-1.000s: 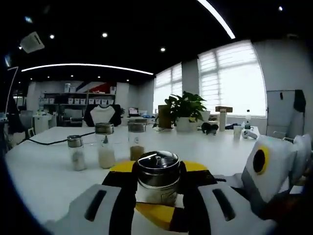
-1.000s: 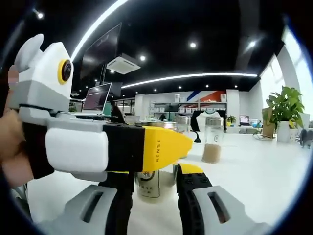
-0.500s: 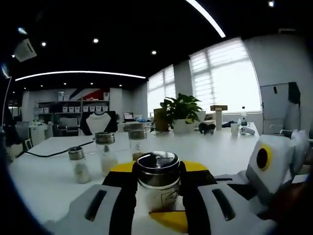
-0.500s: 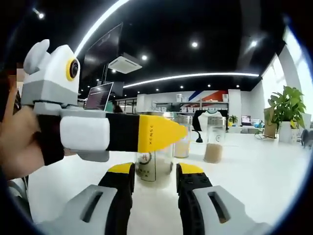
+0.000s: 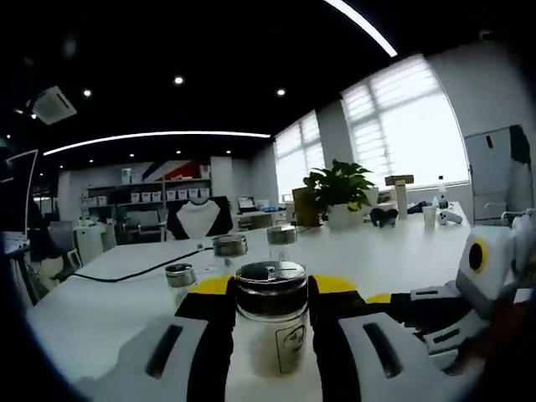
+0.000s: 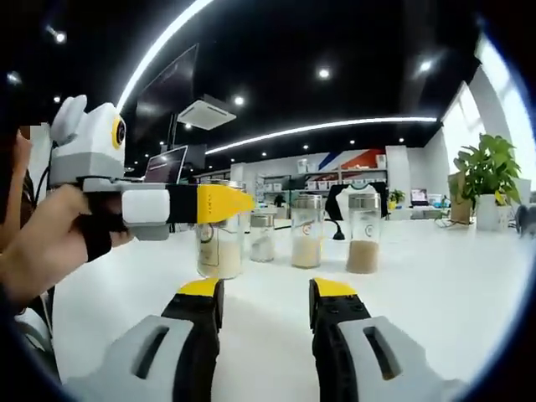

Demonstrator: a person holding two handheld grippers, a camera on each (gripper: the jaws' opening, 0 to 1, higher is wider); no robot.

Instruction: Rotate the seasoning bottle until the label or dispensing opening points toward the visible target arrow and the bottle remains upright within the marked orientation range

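The seasoning bottle (image 5: 270,335), clear glass with a metal lid and pale powder inside, stands upright between my left gripper's (image 5: 270,289) jaws, which are shut on it. A small printed emblem shows on the glass toward the left gripper view. In the right gripper view the same bottle (image 6: 219,253) stands on the white table (image 6: 435,285), with the left gripper (image 6: 222,203) reaching in from the left over its top. My right gripper (image 6: 265,293) is open, nothing between its jaws, a short way back from the bottle. It also enters the left gripper view, where the right gripper (image 5: 394,300) sits low on the right.
Three other lidded jars (image 6: 262,237) (image 6: 306,234) (image 6: 363,234) stand in a row behind the bottle. A black cable (image 5: 142,268) crosses the table. A potted plant (image 5: 339,188) is at the far end. A person's hand (image 6: 42,251) holds the left gripper.
My right gripper has let go of the bottle and drawn back from it. The left gripper stays shut on the bottle, and both views have shifted with the hands.
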